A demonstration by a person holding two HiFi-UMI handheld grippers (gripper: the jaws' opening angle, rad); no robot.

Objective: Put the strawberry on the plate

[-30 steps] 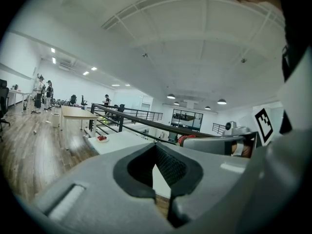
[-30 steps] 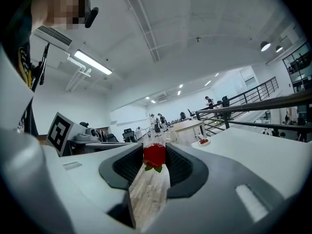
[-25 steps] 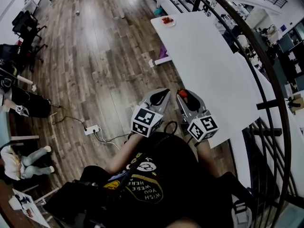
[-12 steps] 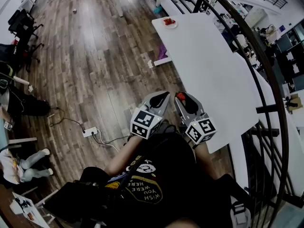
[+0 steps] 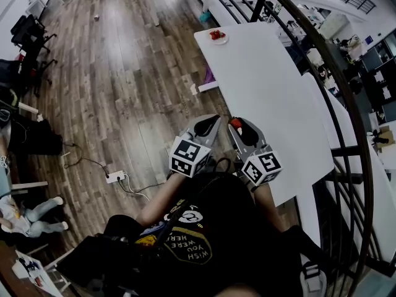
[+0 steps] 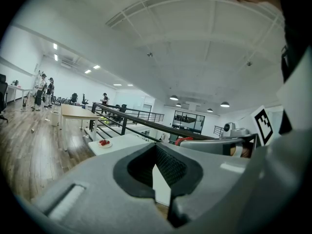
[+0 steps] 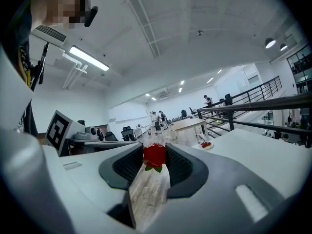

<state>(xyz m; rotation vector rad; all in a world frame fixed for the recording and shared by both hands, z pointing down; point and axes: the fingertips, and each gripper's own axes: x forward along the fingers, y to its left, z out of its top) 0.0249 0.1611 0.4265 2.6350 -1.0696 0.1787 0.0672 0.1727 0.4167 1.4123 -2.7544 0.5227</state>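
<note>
The right gripper [image 7: 155,152] is closed on the strawberry [image 7: 154,156]. The berry is pinched between the pads near the tips, red body up and green leaves hanging below, at the lower centre of the right gripper view. The left gripper [image 6: 156,152] has its tips together with nothing between them. In the head view both grippers sit side by side at mid-frame, the right one about over the near left edge of the long white counter [image 5: 266,85].

The plate [image 5: 221,41] lies in the upper middle of the head view, at the far end of the counter and well apart from both grippers. Some red fruit already lies on it. From the right gripper it is straight up the frame, along the counter's long axis. In the right gripper view it shows small, to the right of the jaws.

The coming move looks like a long forward carry by the right gripper, with the jaws turned a little rightward before lowering. The left gripper seems to have no part in it.
</note>
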